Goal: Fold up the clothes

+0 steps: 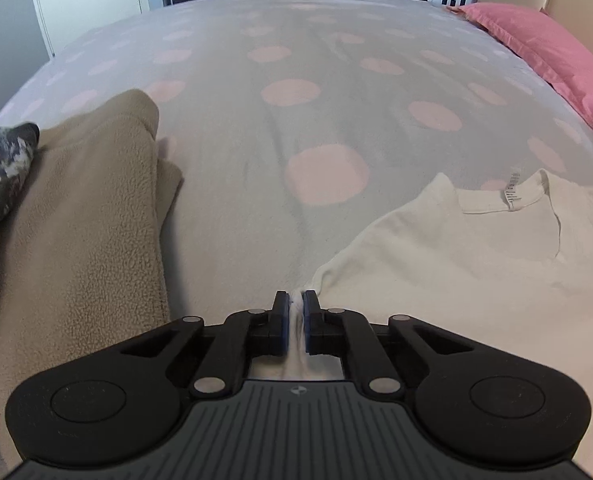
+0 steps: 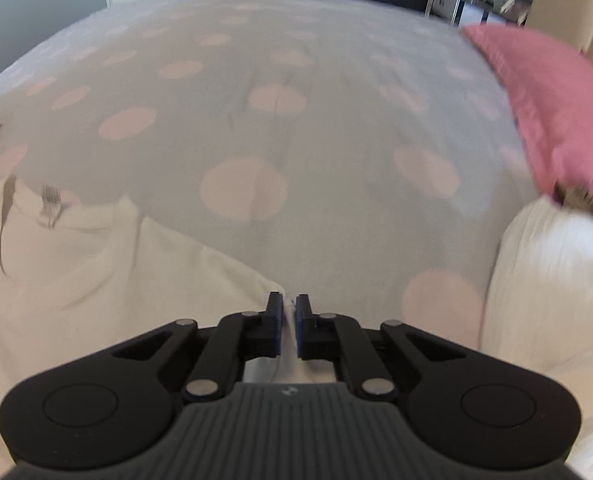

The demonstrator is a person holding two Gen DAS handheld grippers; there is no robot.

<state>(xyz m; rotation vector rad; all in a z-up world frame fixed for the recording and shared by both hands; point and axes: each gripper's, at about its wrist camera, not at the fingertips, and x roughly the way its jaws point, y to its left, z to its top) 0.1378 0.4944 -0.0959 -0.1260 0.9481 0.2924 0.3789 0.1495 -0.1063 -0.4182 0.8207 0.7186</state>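
A cream top (image 1: 476, 264) lies flat on the bed (image 1: 280, 128), at its near edge, neck label (image 1: 512, 188) toward the far side. The left claw (image 1: 295, 302) is clenched on the top's left corner, white cloth bunched between its pads. The right claw (image 2: 289, 304) is clenched on the top's (image 2: 96, 272) right corner. A beige fleece (image 1: 88, 216) lies just left of the top, a dark patterned garment (image 1: 0, 172) beyond it. A white folded pile (image 2: 552, 288) sits to the right, below the pink pillow (image 2: 556, 112).
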